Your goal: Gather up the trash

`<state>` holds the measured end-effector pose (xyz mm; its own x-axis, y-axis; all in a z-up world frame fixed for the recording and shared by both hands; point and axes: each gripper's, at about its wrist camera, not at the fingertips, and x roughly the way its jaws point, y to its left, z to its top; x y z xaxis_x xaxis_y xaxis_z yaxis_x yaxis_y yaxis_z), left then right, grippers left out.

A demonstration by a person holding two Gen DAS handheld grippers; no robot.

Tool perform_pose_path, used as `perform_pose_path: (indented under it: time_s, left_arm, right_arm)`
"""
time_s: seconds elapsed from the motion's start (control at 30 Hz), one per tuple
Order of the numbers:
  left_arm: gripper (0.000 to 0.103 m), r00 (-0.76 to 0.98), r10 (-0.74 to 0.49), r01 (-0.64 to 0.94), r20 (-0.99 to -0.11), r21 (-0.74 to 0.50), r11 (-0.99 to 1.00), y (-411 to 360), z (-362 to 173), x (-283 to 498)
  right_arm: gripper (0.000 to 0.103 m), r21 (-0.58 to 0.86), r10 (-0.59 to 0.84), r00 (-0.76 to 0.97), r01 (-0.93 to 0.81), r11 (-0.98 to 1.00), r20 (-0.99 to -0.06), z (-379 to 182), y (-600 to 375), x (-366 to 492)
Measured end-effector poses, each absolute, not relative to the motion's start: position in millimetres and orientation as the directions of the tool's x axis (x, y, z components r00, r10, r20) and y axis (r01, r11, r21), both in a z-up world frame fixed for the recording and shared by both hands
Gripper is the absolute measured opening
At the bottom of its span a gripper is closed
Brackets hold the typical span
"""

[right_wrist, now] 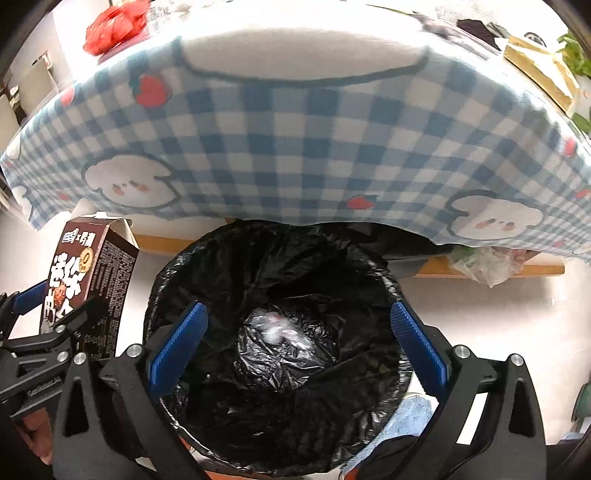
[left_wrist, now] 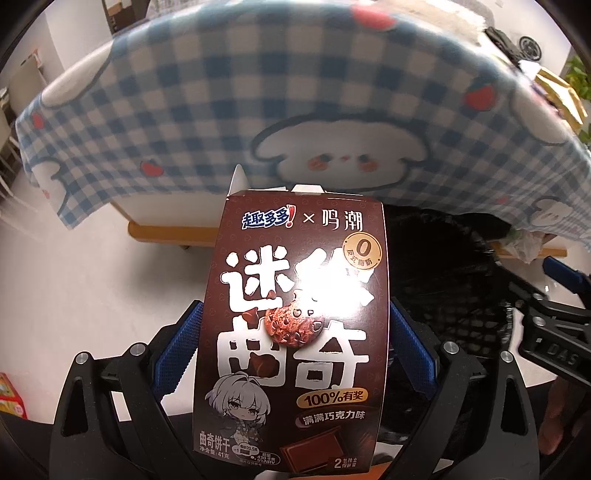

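A brown cookie box (left_wrist: 295,332) stands upright between the blue pads of my left gripper (left_wrist: 295,325), which is shut on its sides; its top flap is torn open. The right wrist view shows the same box (right_wrist: 85,280) left of the bin, held by the left gripper (right_wrist: 44,325). My right gripper (right_wrist: 297,314) hangs open over a bin lined with a black bag (right_wrist: 369,266), with nothing between its fingers. A crumpled clear wrapper (right_wrist: 280,328) lies at the bottom of the bag. In the left wrist view the bin (left_wrist: 443,258) is to the right, beside the right gripper (left_wrist: 546,295).
A blue checked tablecloth (right_wrist: 295,147) hangs over the table edge just behind the bin. A red bag (right_wrist: 114,26) and yellow boxes (right_wrist: 539,70) lie on the table. A clear plastic bag (right_wrist: 487,262) sits under the table by a wooden rail (right_wrist: 480,269). The floor is white.
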<state>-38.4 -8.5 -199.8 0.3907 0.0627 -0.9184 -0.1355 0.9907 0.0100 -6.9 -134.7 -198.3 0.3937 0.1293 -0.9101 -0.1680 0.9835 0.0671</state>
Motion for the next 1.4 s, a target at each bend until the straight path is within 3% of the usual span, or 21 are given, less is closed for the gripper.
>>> perform_pose_path:
  time_s: [0.87,1.4]
  left_arm:
    - [0.092,0.348,0.013,0.020,-0.938,0.022,1.000,-51.9,-216.7,-32.4]
    - [0.097,0.333,0.027,0.042,-0.943,0.043,0.998,-57.6,-222.6,-31.5]
  right_arm:
    - [0.096,0.038,0.029,0.424,0.012,0.999,-0.905,-202.9,-266.8,-21.4]
    - [0.096,0.030,0.026,0.407,0.005,1.000,-0.913,-212.1,-275.9,-21.5]
